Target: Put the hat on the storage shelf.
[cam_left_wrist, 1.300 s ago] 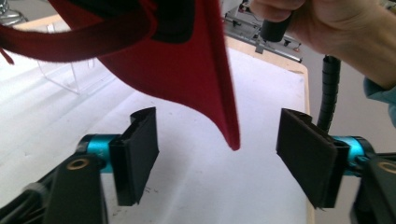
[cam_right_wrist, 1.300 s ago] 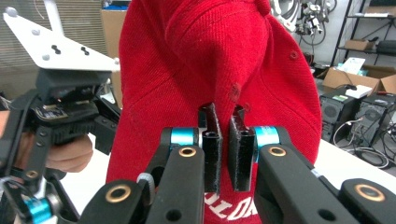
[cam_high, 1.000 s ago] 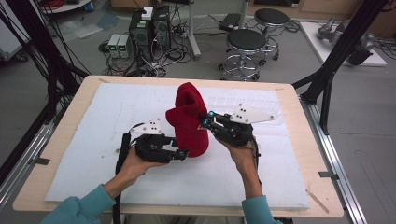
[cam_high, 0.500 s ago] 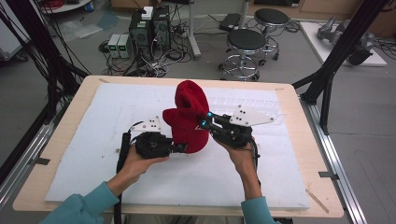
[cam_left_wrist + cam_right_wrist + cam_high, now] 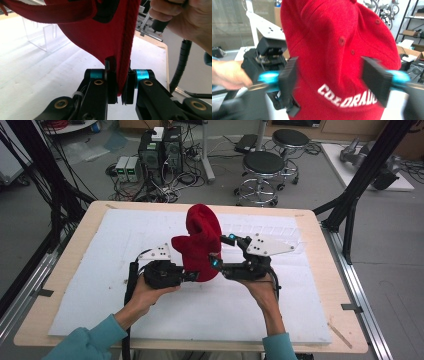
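White pad (image 5: 100,250) covers table; red cap (image 5: 200,240) held above pad's middle. Left gripper (image 5: 192,276) clamps cap's edge (seam pinched). Right gripper (image 5: 222,251), jaws just opening, straddles cap without pressing.

The cap (image 5: 342,57) is red with white "COLORADO" lettering. Both grippers' black fingers (image 5: 112,85) carry cyan bands. At six o'clock, teal sleeves (image 5: 85,345) lie over the white-covered, pale-wood worktop (image 5: 320,270).

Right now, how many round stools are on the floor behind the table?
2. One stool stands just beyond the table's far edge, right of centre; the second stool is farther back and to its right. Others may be hidden outside the picture.
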{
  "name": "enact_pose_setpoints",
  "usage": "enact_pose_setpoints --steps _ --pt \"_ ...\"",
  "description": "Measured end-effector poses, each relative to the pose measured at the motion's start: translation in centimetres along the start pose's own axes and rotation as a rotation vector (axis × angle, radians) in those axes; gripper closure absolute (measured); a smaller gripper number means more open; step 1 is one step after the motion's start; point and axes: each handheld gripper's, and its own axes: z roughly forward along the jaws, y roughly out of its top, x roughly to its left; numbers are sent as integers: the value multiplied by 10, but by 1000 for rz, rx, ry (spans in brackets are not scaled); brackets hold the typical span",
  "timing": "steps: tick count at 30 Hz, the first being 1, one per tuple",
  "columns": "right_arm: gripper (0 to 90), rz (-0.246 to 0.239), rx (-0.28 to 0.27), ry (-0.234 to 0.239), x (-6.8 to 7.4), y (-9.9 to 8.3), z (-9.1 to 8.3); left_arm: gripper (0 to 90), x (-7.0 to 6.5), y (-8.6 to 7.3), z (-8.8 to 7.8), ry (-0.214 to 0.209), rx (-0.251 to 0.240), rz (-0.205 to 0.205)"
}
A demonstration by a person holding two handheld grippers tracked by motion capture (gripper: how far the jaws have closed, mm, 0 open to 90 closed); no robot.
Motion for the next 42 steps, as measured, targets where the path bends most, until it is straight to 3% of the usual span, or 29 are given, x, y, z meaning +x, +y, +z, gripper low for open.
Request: enact_pose_setpoints --steps 2,4,5,10,19,26,31,35,42 --pt "93 4 17 -39 0 -1 -3 852 1 1 -1 12 3 9" --pt "65 1 20 -45 0 -2 -5 853 2 1 -2 21 -4 10" --pt "4 5 25 -62 0 -3 -6 853 3 2 -3 30 -11 12" --pt "3 18 92 -142 -4 -10 -24 852 8 13 -5 83 -26 38" --pt "4 35 92 -216 -6 -19 -58 853 14 40 2 147 -46 101" --pt "4 64 82 -275 -5 -37 -85 853 18 62 18 188 -55 126" --pt "4 89 78 -285 -1 -54 -96 853 19 71 35 226 -58 153" --pt "4 111 77 -302 0 -65 -101 853 22 74 47 258 -52 168" --pt "4 139 61 -328 0 -83 -105 853 29 70 67 288 -58 143"
